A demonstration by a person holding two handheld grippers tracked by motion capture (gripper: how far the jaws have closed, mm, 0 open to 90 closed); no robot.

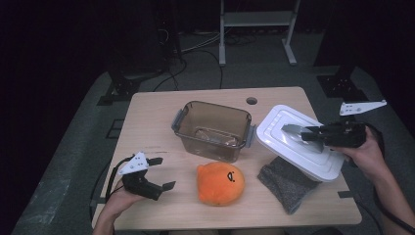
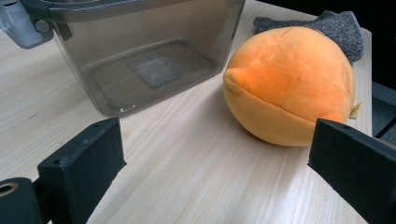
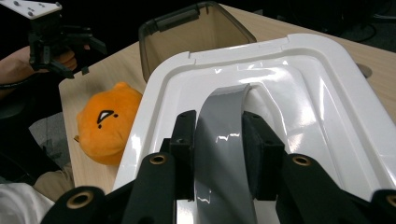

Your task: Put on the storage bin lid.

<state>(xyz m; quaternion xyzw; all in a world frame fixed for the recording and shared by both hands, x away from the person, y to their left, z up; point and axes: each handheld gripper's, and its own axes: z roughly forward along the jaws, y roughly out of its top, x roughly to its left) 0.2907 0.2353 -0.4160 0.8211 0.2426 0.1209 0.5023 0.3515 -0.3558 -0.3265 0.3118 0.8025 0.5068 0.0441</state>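
A white lid (image 1: 298,142) with a grey handle (image 3: 222,140) hangs tilted over the table's right side, above a grey cloth (image 1: 288,182). My right gripper (image 1: 307,135) is shut on that handle, its pads (image 3: 186,140) pressing both sides of it. The clear brown bin (image 1: 211,129) stands open and empty at the table's middle. An orange plush toy (image 1: 220,182) lies in front of it. My left gripper (image 1: 161,172) stands open near the front left, jaws wide apart with nothing between them, pointing at the plush (image 2: 289,84) and the bin (image 2: 140,51).
The wooden table (image 1: 147,112) has a round hole (image 1: 251,101) at its far edge. Beyond it are a dark floor, cables and a metal stand (image 1: 257,29). The grey cloth (image 2: 327,25) lies behind the plush in the left gripper view.
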